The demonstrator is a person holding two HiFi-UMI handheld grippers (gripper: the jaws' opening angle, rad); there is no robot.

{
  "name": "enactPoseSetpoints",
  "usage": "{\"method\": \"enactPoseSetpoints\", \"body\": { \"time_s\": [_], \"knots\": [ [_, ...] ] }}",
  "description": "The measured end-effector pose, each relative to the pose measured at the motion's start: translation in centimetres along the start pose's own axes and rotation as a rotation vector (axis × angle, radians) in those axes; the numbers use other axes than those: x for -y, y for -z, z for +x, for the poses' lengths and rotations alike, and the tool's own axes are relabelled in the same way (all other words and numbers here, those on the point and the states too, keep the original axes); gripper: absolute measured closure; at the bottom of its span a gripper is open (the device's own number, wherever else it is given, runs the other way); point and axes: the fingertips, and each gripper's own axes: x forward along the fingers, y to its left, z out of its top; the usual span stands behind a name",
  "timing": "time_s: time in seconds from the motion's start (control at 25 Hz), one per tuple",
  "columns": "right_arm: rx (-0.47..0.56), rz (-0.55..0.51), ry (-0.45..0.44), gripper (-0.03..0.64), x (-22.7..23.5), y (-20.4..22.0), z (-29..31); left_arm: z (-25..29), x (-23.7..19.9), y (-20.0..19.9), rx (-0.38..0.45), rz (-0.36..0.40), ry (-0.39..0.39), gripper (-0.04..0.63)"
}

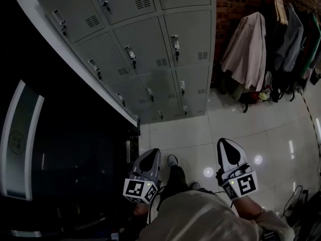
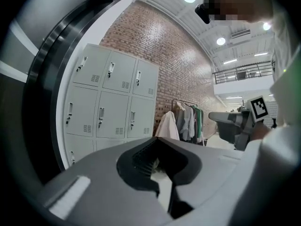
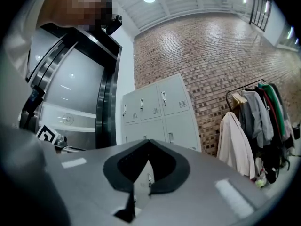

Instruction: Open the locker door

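Note:
A bank of grey lockers stands against the brick wall, every door closed, each with a small latch handle. Both grippers hang low near my body, well short of the lockers. My left gripper is shut with nothing in it; its tips meet in the left gripper view, aimed towards the lockers. My right gripper is also shut and empty, its jaws closed together with the lockers ahead of them.
A dark curved glass structure fills the left side. A clothes rack with coats stands right of the lockers. White tiled floor lies between me and the lockers. Cables lie at the lower right.

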Motion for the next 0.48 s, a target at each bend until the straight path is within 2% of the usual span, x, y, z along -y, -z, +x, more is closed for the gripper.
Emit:
{"method": "enactPoseSetpoints", "body": {
  "time_s": [0.32,0.48],
  "knots": [
    [0.059,0.01,0.039,0.616,2.6,-1.5,1.7,3.6,-0.9,-0.7,0.02,-0.016,0.03,0.531],
    [0.057,0.013,0.043,0.615,3.8,-0.4,4.2,5.9,-2.4,0.4,0.024,-0.02,0.028,0.531]
  ]
}}
